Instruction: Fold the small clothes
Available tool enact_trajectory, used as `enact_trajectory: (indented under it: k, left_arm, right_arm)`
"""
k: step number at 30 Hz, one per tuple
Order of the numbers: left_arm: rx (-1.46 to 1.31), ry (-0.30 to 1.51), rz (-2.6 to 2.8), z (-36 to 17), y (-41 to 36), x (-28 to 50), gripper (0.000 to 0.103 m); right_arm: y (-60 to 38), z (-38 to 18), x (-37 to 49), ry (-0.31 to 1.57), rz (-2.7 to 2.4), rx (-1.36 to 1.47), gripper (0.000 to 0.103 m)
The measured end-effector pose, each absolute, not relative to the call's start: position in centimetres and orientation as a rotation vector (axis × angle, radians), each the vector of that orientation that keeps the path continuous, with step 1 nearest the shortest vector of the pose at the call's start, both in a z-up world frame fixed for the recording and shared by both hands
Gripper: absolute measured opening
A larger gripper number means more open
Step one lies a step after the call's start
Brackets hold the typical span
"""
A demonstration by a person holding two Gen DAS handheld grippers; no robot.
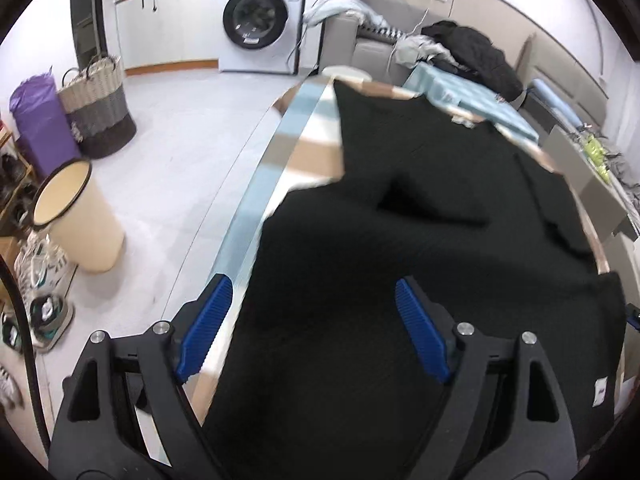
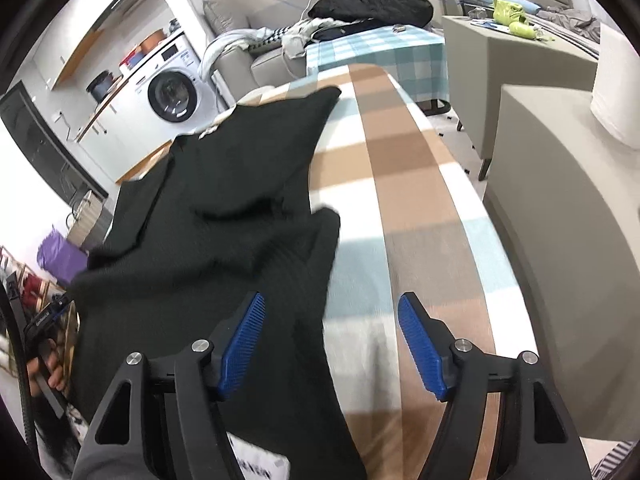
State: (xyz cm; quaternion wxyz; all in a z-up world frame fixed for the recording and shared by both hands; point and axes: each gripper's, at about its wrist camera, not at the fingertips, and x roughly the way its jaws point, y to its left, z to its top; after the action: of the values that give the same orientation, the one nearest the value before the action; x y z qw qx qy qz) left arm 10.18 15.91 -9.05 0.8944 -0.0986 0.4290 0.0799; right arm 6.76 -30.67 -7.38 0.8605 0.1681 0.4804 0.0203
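A black knit garment [image 1: 420,240] lies spread and rumpled on the checked ironing board [image 1: 308,152]. My left gripper [image 1: 312,316] is open, its blue pads [image 1: 208,324] spread over the garment's near left edge, holding nothing. In the right wrist view the same garment [image 2: 208,248] covers the left half of the board [image 2: 420,220]. My right gripper [image 2: 332,336] is open above the garment's right edge and the bare board, holding nothing. The left gripper's body shows at the far left [image 2: 44,320].
A cream bin [image 1: 76,216], woven basket [image 1: 100,108] and purple bag [image 1: 38,120] stand on the floor left of the board. A washing machine [image 1: 260,20] is behind. A sofa with dark clothes [image 2: 372,4] and grey cabinets [image 2: 560,184] stand to the right.
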Motion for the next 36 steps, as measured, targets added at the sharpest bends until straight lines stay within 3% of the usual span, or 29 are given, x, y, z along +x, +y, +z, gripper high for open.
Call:
enact_trajectory:
  k: [7, 16, 17, 19, 21, 22, 23, 25, 27, 36]
  left_arm:
    - [-0.177, 0.959, 0.184, -11.6, 17.1, 8.3, 0.082]
    - [-0.23, 0.981, 0.138, -12.6, 17.4, 8.4, 0.065]
    - [-0.223, 0.978, 0.138, -12.6, 17.3, 8.4, 0.061]
    - [-0.194, 0.975, 0.149, -12.5, 17.0, 8.5, 0.044]
    - [-0.187, 0.971, 0.16, -12.4, 17.2, 8.6, 0.013]
    - [-0.2, 0.968, 0.153, -12.4, 17.3, 8.6, 0.008]
    - [-0.225, 0.962, 0.143, -12.3, 17.6, 8.5, 0.006]
    - [-0.23, 0.952, 0.144, -12.1, 17.6, 8.3, 0.006]
    - [-0.221, 0.936, 0.135, -11.6, 17.2, 8.0, 0.005]
    - [-0.242, 0.891, 0.092, -10.2, 16.2, 6.2, 0.005]
  right_arm:
    - [-29.5, -8.9, 5.5, 1.04, 0.055, 0.321, 0.071]
    - [-28.7, -9.6, 4.6, 1.088, 0.069, 0.258, 0.071]
    - [-28.5, -9.8, 4.4, 1.092, 0.075, 0.251, 0.071]
    - [-28.2, -10.1, 4.3, 1.098, 0.085, 0.239, 0.07]
    - [-27.8, -10.1, 4.1, 1.083, 0.11, 0.23, 0.063]
    - [-27.6, -10.1, 4.1, 1.08, 0.123, 0.224, 0.054]
    - [-27.3, -10.2, 4.1, 1.076, 0.135, 0.208, 0.034]
    - [-26.8, -10.4, 4.3, 1.074, 0.116, 0.141, 0.009]
    - [-27.3, -10.1, 4.5, 1.038, 0.101, 0.141, 0.005]
    - [-28.6, -8.0, 5.2, 0.951, 0.144, 0.161, 0.005]
